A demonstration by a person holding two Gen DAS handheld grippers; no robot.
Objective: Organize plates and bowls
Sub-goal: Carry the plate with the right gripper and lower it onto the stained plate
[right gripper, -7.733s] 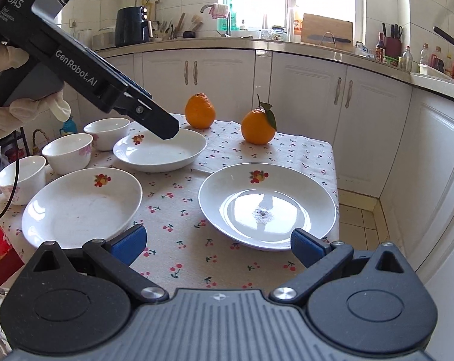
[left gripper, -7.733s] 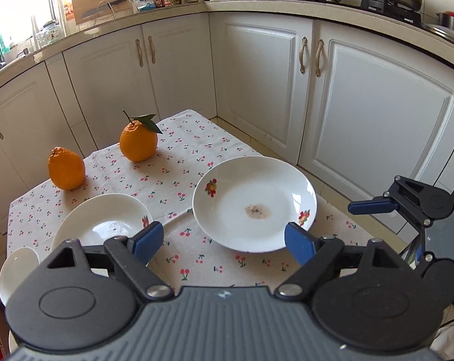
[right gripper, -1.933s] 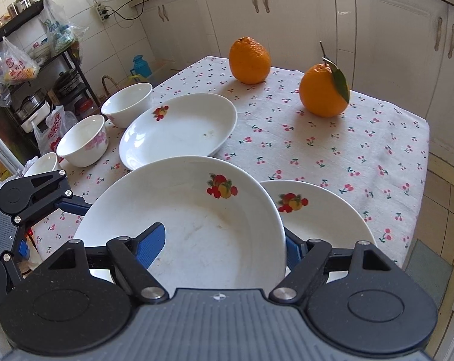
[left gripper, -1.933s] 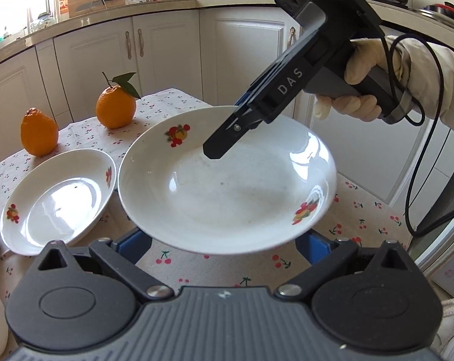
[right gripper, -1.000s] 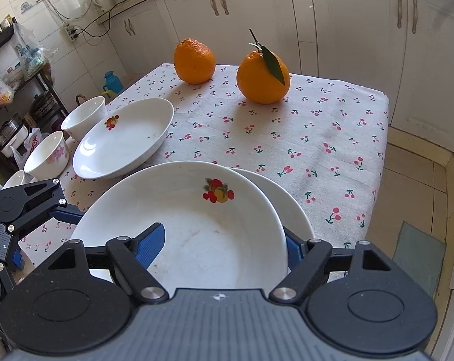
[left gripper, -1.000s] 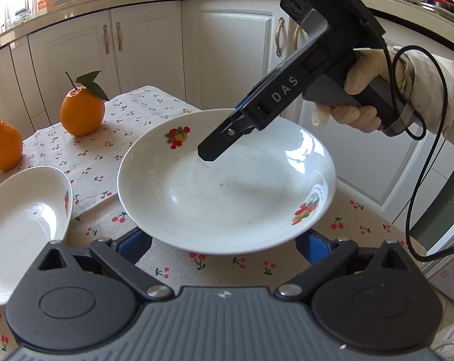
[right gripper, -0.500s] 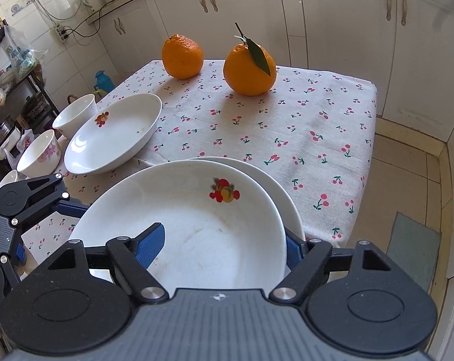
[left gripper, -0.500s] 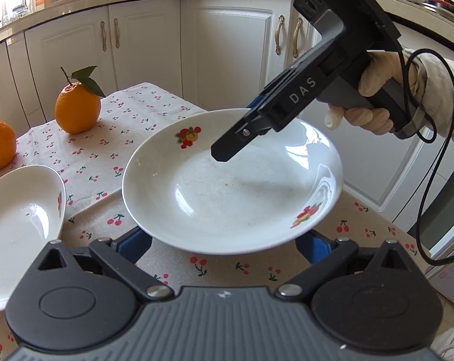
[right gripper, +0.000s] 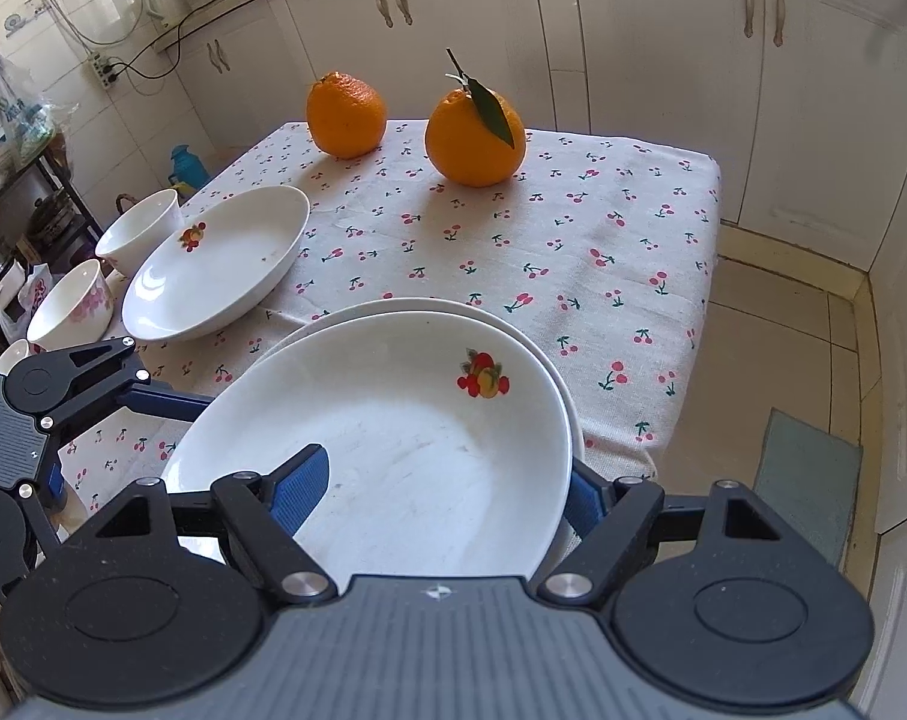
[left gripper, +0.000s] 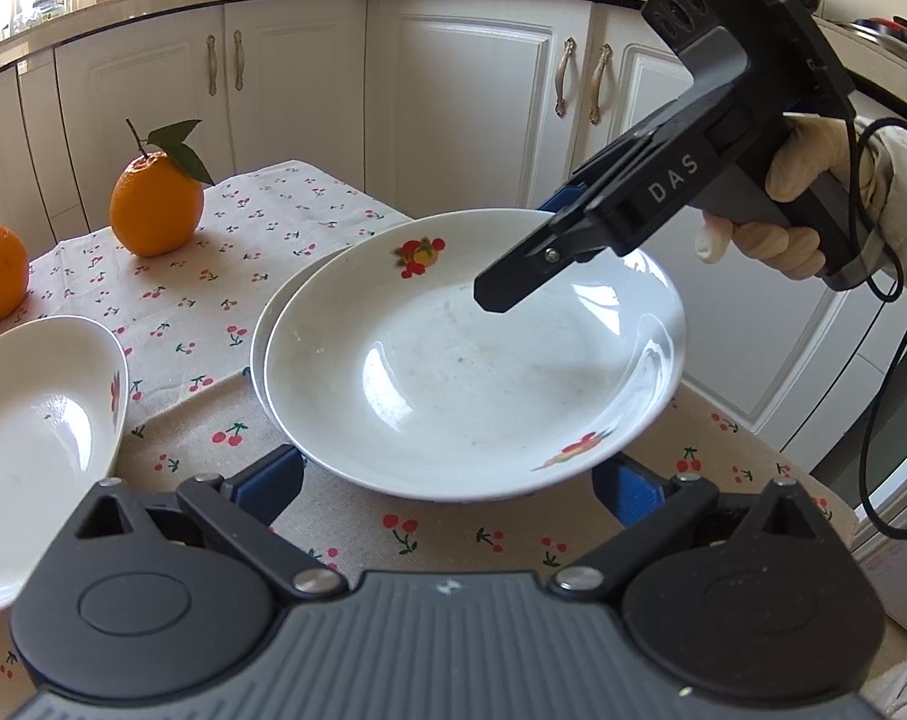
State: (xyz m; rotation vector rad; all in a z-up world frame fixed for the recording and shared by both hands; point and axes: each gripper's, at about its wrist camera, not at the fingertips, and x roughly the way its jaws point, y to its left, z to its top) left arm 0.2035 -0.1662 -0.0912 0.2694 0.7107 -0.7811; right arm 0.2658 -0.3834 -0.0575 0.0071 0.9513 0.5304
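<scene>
A white deep plate point(left gripper: 471, 372) with fruit decals is held at a tilt just over a second, matching plate point(left gripper: 260, 354) on the table's near corner. Whether the two touch I cannot tell. My right gripper point(right gripper: 441, 492) is shut on the upper plate point(right gripper: 393, 450), with one blue pad inside the dish and the other under its rim. In the left wrist view it clamps the far rim from the upper right. My left gripper point(left gripper: 450, 483) stands open, its blue fingers point(left gripper: 273, 477) under the plate's near rim. A third plate point(right gripper: 213, 264) lies further left.
Two oranges point(right gripper: 345, 114) point(right gripper: 474, 138) sit at the far end of the cherry-print tablecloth point(right gripper: 573, 240). Two white bowls point(right gripper: 138, 228) point(right gripper: 69, 306) stand beyond the third plate at the table's left edge. White cabinets and tiled floor surround the table. A gloved hand point(left gripper: 801, 204) holds the right gripper.
The held plate has come down and lined up over the lower plate, whose rim now shows only as a thin crescent. Both grippers keep the same width.
</scene>
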